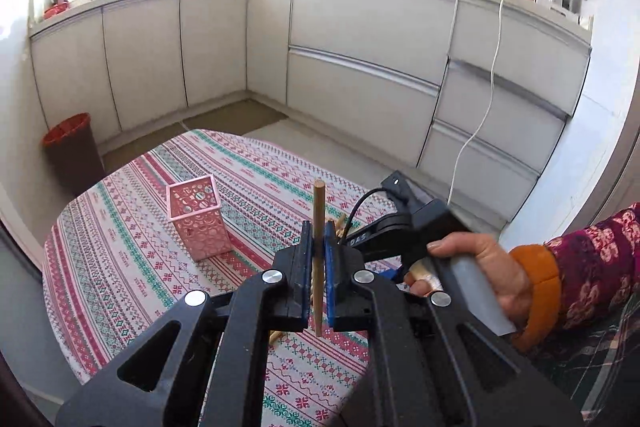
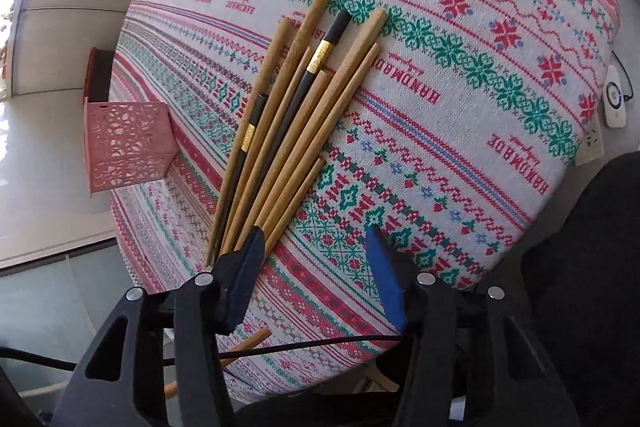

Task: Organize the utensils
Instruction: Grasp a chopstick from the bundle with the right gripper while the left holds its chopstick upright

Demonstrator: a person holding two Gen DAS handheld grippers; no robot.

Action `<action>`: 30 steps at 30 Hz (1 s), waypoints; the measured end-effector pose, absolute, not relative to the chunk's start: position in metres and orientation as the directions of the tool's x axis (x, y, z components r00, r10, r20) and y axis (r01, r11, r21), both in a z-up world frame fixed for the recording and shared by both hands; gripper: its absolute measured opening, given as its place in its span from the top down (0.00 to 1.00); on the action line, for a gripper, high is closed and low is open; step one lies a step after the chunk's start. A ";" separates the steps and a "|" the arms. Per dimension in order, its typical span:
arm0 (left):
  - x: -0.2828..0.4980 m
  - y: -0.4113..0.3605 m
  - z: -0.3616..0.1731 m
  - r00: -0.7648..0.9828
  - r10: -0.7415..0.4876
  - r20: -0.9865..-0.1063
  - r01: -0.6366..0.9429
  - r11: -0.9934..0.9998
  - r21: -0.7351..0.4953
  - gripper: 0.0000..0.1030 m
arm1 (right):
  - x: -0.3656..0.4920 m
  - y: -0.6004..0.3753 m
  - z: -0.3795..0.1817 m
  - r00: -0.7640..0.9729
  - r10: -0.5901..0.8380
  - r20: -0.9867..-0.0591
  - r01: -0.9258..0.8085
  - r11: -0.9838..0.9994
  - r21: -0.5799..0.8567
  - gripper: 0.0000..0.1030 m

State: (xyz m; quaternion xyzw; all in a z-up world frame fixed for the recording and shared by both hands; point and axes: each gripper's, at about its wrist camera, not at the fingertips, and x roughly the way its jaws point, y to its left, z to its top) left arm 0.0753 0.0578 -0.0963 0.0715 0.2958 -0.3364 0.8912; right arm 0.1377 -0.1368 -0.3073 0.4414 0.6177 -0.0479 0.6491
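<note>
Chopsticks [image 2: 288, 115] mostly lie bundled on the bench [image 2: 460, 107], so I judge sorting barely begun; the pink holder [image 1: 198, 221], at ten o'clock, looks empty. Left gripper [image 1: 319, 259] jaws clamp one wooden chopstick [image 1: 319, 227] upright. Right gripper [image 2: 316, 259] hovers, jaws wide apart, holding nothing.

- Tablecloth [image 2: 460, 115]: off-white, with red, green and blue cross-stitch bands, snowflakes and zigzags.
- Utensil holder [image 1: 199, 223]: pale pink, perforated with round holes.
- Chopstick [image 1: 319, 227] in the left gripper [image 1: 318, 263]: tan wood.
- Gripper pads [image 1: 329, 267]: blue on black arms.
- Chopstick pile [image 2: 288, 131]: tan wood, two black with gold bands.
- Bin [image 1: 72, 151]: dark with a red rim.
- Cabinets [image 1: 360, 67]: pale grey-white.
</note>
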 end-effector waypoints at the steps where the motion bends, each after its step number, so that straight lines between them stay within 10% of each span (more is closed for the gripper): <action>1: 0.072 0.062 -0.093 0.607 -0.562 -0.561 0.639 0.766 -0.076 0.95 | 0.139 -0.133 -0.308 0.220 0.461 -0.860 0.618 0.616 0.488 0.51; 19: 0.051 0.106 -0.082 0.691 -0.561 -0.456 0.578 0.808 -0.118 0.95 | 0.182 -0.074 -0.299 0.107 0.117 -0.987 0.667 0.728 0.159 0.49; 30: 0.049 0.117 -0.080 0.710 -0.559 -0.429 0.562 0.816 -0.134 0.95 | 0.158 -0.095 -0.297 0.230 0.233 -0.945 0.666 0.670 0.327 0.52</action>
